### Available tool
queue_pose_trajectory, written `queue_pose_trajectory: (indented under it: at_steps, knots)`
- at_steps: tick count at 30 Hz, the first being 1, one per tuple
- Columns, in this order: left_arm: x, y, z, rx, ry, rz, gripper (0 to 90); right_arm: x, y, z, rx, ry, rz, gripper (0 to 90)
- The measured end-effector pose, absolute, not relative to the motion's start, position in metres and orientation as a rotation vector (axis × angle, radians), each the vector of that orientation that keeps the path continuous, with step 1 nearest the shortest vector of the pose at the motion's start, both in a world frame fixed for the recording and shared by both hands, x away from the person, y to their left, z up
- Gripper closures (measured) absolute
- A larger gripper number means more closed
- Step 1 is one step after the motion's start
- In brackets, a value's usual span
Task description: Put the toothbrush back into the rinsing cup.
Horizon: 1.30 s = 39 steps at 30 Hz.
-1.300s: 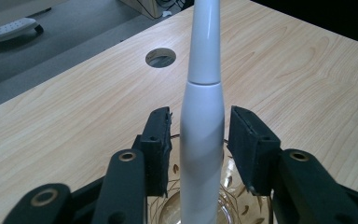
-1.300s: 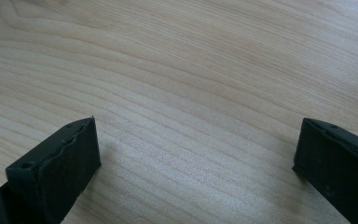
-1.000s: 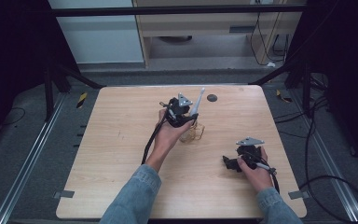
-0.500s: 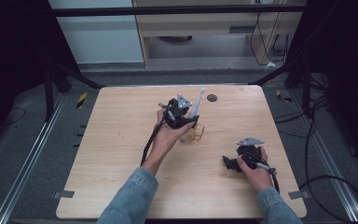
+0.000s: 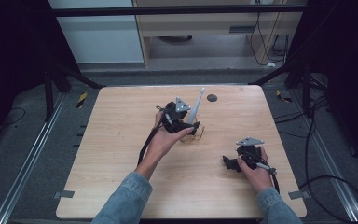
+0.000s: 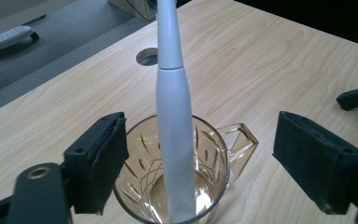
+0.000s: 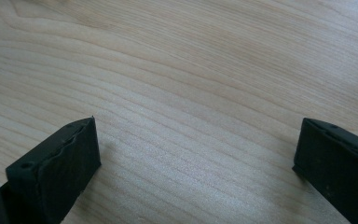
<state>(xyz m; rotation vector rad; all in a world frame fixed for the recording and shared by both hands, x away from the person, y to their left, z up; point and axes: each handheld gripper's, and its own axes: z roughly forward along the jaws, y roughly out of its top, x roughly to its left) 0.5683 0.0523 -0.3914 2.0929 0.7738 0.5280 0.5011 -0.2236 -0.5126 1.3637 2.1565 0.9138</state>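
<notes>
your white toothbrush handle (image 6: 174, 116) stands in the amber glass mug (image 6: 172, 177), its long axis nearly upright, the foot down at the mug's bottom and the narrow neck rising out past the rim. in the high view it leans a little toward the far right of the bench (image 5: 121, 186), its tip aimed at the round cable hole (image 5: 211, 98). the mug sits near the middle of the bench, slightly toward the far side, and its handle sticks out on the right in the left gripper view.

your left gripper (image 6: 200, 158) sits just over the mug with its fingers (image 6: 98, 158) apart on either side of it; they've just been opening, and the brush stands between them with a clear gap to each pad. one pad is close beside the mug's rim; whether it touches the glass is hard to tell.

your right gripper (image 7: 196, 163) is low over bare wood near the right front of the bench, well apart from the mug, fingers wide and holding nothing.

the left half and the front strip of the bench are open. the far edge and the hole lie behind the mug, and the right edge runs just past your right hand (image 5: 256, 170).
</notes>
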Motion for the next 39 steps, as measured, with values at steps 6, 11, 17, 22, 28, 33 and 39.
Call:
queue_pose_trajectory:
  at_steps: [6,11,17,22,28,33,39]
  knots:
    - [0.561,0.052,-0.390,2.122,0.757,0.537,11.5,0.501,-0.224,-0.513,1.364,2.157,0.914,0.3]
    - [0.553,0.053,-0.388,2.144,0.729,0.538,9.4,0.501,-0.224,-0.513,1.365,2.157,0.914,0.3]
    - [0.543,0.056,-0.390,2.143,0.729,0.530,8.7,0.501,-0.224,-0.513,1.364,2.157,0.913,0.3]
    - [0.536,0.059,-0.389,2.142,0.720,0.526,8.3,0.501,-0.224,-0.513,1.364,2.157,0.914,0.4]
    - [0.526,0.066,-0.388,2.153,0.720,0.515,7.4,0.501,-0.224,-0.513,1.365,2.157,0.913,0.3]
    - [0.518,0.079,-0.389,2.159,0.740,0.510,6.5,0.501,-0.223,-0.513,1.367,2.156,0.916,0.3]
    - [0.518,0.098,-0.399,2.165,0.811,0.494,5.9,0.501,-0.223,-0.513,1.367,2.156,0.915,0.3]
